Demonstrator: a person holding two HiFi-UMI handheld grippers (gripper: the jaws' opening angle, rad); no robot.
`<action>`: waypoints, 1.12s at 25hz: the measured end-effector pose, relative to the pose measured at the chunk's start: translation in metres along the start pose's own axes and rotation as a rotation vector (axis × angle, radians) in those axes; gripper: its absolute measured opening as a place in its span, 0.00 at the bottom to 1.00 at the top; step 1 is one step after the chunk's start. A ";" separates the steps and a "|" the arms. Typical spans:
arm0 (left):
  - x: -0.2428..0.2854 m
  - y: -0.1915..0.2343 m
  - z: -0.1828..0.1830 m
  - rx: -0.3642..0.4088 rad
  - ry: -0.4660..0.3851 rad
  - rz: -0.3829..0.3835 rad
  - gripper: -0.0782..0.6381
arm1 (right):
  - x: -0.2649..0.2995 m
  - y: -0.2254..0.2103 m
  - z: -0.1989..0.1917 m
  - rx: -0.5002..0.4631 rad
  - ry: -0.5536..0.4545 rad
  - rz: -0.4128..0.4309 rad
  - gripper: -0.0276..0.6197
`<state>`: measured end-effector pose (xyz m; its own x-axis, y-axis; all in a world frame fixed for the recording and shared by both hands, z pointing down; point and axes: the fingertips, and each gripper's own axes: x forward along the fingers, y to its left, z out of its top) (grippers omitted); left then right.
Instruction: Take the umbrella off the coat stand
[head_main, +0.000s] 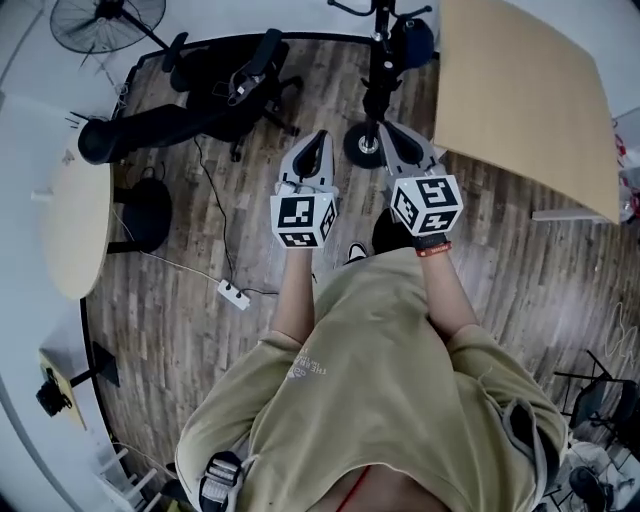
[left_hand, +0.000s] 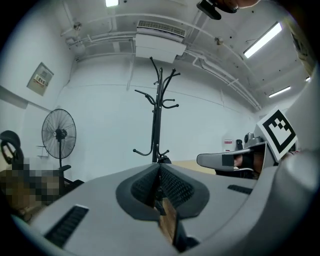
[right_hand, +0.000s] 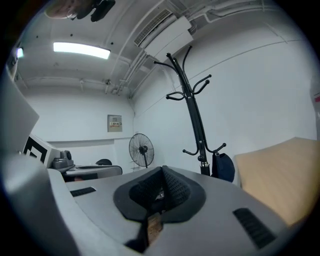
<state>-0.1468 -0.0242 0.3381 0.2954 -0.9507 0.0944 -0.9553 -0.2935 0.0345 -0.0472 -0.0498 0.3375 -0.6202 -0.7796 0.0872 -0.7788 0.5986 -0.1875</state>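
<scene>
A black coat stand (head_main: 378, 60) rises ahead of me, its round base (head_main: 364, 146) on the wooden floor. A dark blue folded umbrella (head_main: 413, 40) hangs from a low hook on its right side, and it also shows in the right gripper view as the umbrella (right_hand: 223, 167) beside the pole (right_hand: 195, 120). The left gripper view shows the stand (left_hand: 157, 120) straight ahead, with the umbrella barely visible behind the jaws. My left gripper (head_main: 318, 137) (left_hand: 159, 169) and right gripper (head_main: 386, 128) (right_hand: 161, 174) are held side by side, level and short of the stand. Both are shut and hold nothing.
A black office chair (head_main: 232, 82) and a standing fan (head_main: 106, 20) are at the left of the stand. A large wooden tabletop (head_main: 525, 95) lies to the right, a round pale table (head_main: 72, 220) to the left. A power strip (head_main: 233, 293) with its cable lies on the floor.
</scene>
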 end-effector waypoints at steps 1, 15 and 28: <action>0.008 -0.006 -0.002 0.002 0.005 -0.022 0.14 | -0.002 -0.009 0.000 0.009 -0.004 -0.021 0.06; 0.118 -0.010 -0.049 -0.013 0.053 -0.179 0.14 | 0.042 -0.096 -0.041 0.061 0.049 -0.103 0.06; 0.196 -0.006 -0.098 -0.028 0.123 -0.283 0.19 | 0.084 -0.142 -0.063 0.081 0.098 -0.103 0.06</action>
<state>-0.0829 -0.1986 0.4538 0.5497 -0.8118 0.1968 -0.8351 -0.5402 0.1040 0.0053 -0.1892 0.4328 -0.5466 -0.8121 0.2044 -0.8312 0.4965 -0.2501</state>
